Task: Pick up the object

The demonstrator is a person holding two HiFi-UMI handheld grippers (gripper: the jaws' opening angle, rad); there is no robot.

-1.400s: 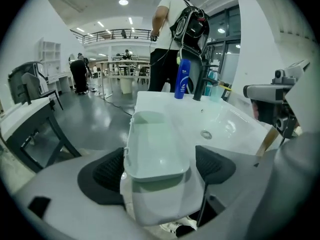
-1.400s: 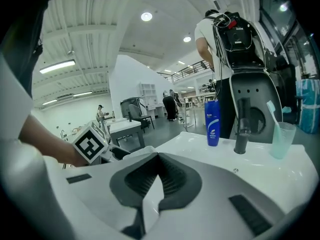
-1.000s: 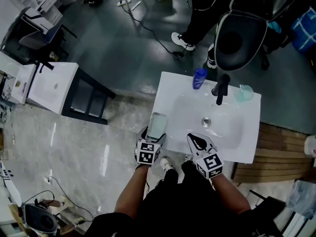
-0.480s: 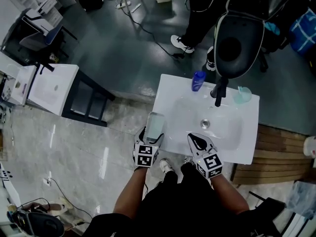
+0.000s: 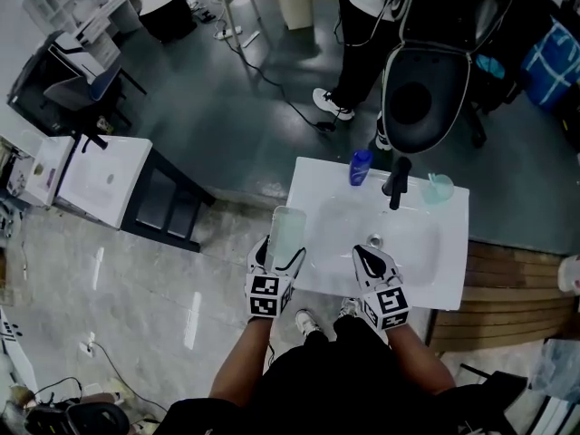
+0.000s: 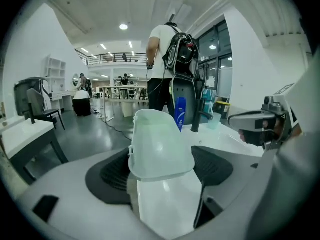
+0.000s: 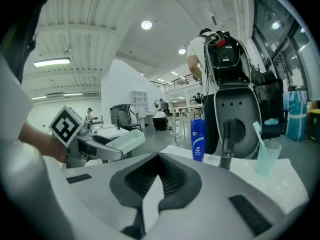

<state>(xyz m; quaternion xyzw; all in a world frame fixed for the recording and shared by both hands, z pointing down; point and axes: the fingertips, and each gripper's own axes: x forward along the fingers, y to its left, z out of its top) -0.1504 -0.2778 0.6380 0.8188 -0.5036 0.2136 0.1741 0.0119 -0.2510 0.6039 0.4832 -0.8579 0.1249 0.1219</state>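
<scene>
Translucent pale-green plastic container, clamped in my left tool at the washbasin's near-left edge, looks light, thin-walled and slick, so I'd hold mid-body, gently; right tool clenched, empty.

Container: frosted translucent plastic, smooth. Fingers: black ribbed pads, matt. Counter: glossy white, smooth. Shampoo bottle: glossy blue plastic. Faucet: matt black. Floor: polished pale stone.
</scene>
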